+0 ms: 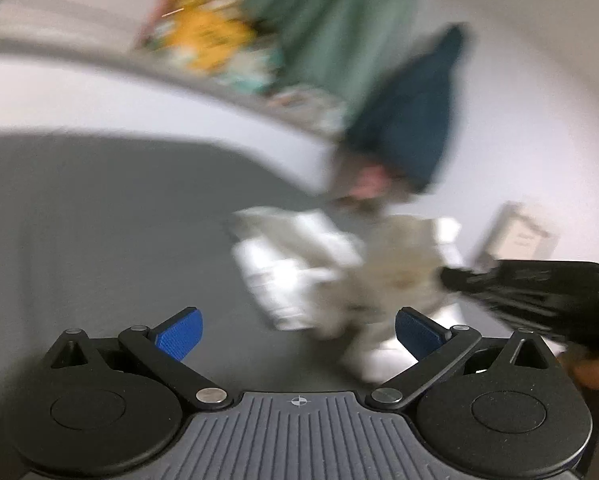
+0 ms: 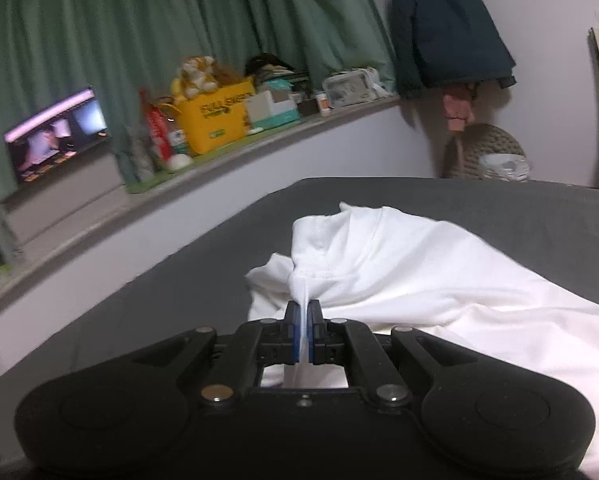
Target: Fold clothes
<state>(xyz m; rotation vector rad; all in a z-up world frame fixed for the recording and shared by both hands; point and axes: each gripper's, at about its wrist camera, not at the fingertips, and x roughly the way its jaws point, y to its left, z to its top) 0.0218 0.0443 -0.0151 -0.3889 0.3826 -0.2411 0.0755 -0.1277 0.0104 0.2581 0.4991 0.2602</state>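
1. My right tool: pinched shut on a hem fold of the white cotton garment, bunched on the grey bed.
2. My left tool: wide open, empty; garment lies far-right of it, right tool nearer.

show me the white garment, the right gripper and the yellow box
white garment (image 2: 399, 264): right wrist view, on its upper folded cloth
right gripper (image 2: 304, 322): right wrist view, between the fingertips pinching the cloth
yellow box (image 2: 215, 118): right wrist view, on its printed front

One white garment, two grippers — left gripper, right gripper — one yellow box
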